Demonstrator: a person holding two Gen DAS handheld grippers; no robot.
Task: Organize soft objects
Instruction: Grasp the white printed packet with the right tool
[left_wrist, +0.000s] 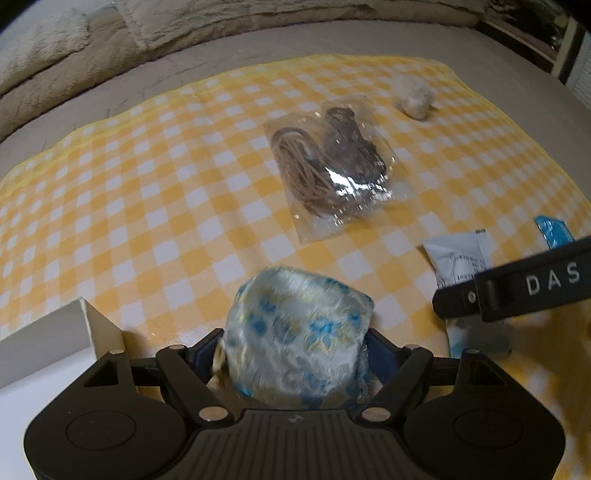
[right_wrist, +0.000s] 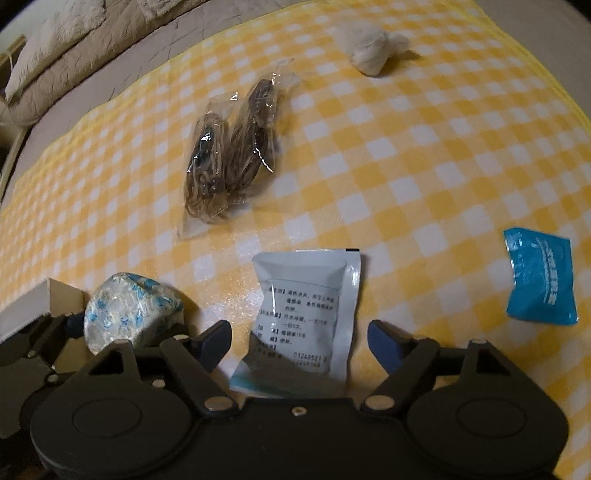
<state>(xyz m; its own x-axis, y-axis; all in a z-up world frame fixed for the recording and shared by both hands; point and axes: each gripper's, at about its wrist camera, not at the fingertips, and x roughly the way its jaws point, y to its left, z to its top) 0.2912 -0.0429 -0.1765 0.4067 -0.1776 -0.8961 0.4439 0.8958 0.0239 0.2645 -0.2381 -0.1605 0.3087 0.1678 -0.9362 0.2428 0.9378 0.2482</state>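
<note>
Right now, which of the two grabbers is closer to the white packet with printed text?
The right. The right gripper is open with the white packet lying between its fingers. The left gripper sits off to the packet's left, shut on the blue-patterned bundle.

Yellow-and-white checked cloth, spread flat over the middle of the bed, far edge short of the bed's far edge. Bare grey-beige mattress surface showing beyond that edge and at the left side. Fuzzy cream blanket, bunched along the bed's far edge. Past the far right corner, dark furniture, possibly a shelf; too blurred to tell.
</note>
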